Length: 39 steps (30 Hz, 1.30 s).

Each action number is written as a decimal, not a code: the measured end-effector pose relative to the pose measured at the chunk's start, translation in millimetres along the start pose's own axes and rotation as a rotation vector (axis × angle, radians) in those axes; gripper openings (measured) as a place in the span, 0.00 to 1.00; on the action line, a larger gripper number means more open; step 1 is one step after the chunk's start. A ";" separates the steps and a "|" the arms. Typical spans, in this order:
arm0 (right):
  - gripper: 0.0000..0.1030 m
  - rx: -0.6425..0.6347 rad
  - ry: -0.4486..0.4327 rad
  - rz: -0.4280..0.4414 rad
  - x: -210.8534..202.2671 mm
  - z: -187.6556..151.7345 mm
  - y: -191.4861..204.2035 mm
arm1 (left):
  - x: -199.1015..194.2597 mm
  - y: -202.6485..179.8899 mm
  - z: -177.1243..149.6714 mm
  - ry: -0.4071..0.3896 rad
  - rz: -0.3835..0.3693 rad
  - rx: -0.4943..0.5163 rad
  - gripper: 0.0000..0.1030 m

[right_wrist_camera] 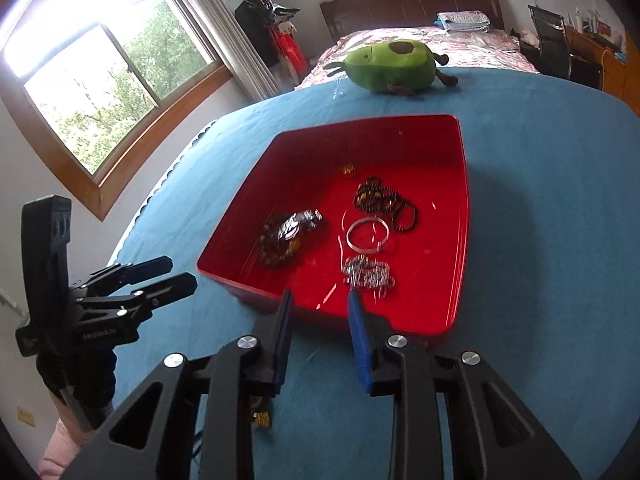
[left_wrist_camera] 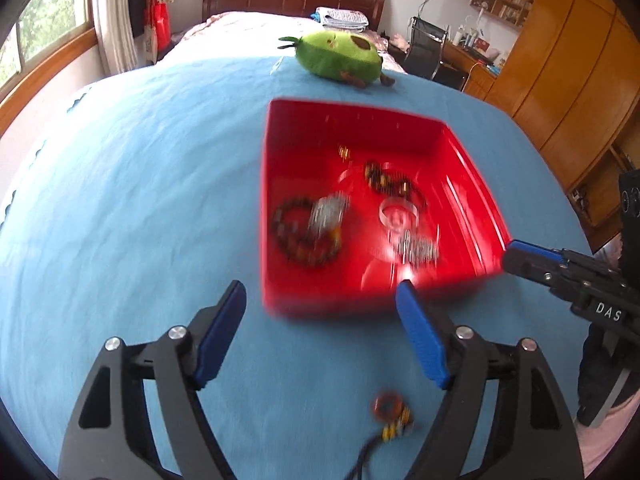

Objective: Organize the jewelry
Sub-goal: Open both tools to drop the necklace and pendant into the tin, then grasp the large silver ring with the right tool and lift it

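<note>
Beads (right_wrist_camera: 386, 200) fill glossy red tray (right_wrist_camera: 460, 216); left tool (left_wrist_camera: 320, 300), right tool (right_wrist_camera: 318, 300) released, empty.

Green avocado plush (right_wrist_camera: 390, 66) on blue bedspread (right_wrist_camera: 540, 200); folded towels (right_wrist_camera: 464, 21) beyond

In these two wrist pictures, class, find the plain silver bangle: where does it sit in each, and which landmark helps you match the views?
Left wrist view: the silver bangle is blurred, right of centre, on the floor of the red tray.
Right wrist view: the bangle is sharp, just right of centre in the tray, above the right gripper.
Shared landmark: the green avocado plush beyond the tray's far wall.
</note>
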State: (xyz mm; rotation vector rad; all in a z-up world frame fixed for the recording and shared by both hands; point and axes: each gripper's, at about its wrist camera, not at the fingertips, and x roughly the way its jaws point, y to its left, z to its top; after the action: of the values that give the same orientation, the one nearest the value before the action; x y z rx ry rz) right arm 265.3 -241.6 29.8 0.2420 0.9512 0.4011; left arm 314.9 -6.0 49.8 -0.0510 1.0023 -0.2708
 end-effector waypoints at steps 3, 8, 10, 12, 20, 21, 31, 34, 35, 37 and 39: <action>0.28 -0.004 0.025 -0.006 -13.6 -37.7 5.7 | -14.7 6.3 -34.1 -0.006 0.031 -0.010 0.82; 0.29 -0.017 0.076 -0.022 -26.1 -94.6 14.8 | -39.2 9.1 -90.1 -0.011 0.066 -0.006 0.86; 0.31 -0.024 0.098 -0.021 -30.5 -116.3 18.4 | -44.1 8.9 -109.3 0.007 0.083 -0.008 0.86; 0.32 -0.023 0.124 -0.018 -32.9 -136.1 22.3 | -47.7 8.4 -127.3 0.030 0.087 -0.015 0.86; 0.41 -0.038 0.201 0.004 -39.9 -196.8 38.9 | -56.4 -3.6 -191.4 0.105 0.089 -0.020 0.86; 0.42 -0.038 0.206 0.006 -40.3 -200.4 40.3 | -58.8 -5.5 -198.2 0.108 0.089 -0.022 0.86; 0.61 -0.078 0.246 -0.021 -35.6 -233.1 57.6 | -62.6 -15.5 -223.6 0.136 0.074 -0.058 0.86; 0.63 -0.094 0.253 -0.036 -30.8 -238.9 64.3 | -63.1 -17.4 -227.3 0.138 0.073 -0.063 0.86; 0.63 -0.105 0.250 -0.047 -30.3 -239.8 66.8 | -63.8 -17.9 -228.3 0.138 0.072 -0.065 0.86; 0.64 -0.122 0.246 -0.062 -29.7 -241.0 72.2 | -64.5 -18.2 -228.8 0.140 0.070 -0.069 0.86; 0.64 -0.148 0.244 -0.085 -28.5 -243.3 77.3 | -65.6 -18.8 -229.0 0.140 0.067 -0.074 0.86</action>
State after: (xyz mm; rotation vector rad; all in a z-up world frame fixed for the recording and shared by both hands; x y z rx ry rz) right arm 32.0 -178.2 -57.0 0.0171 1.1614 0.4275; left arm 86.0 10.9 -16.6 -0.0665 1.1515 -0.1771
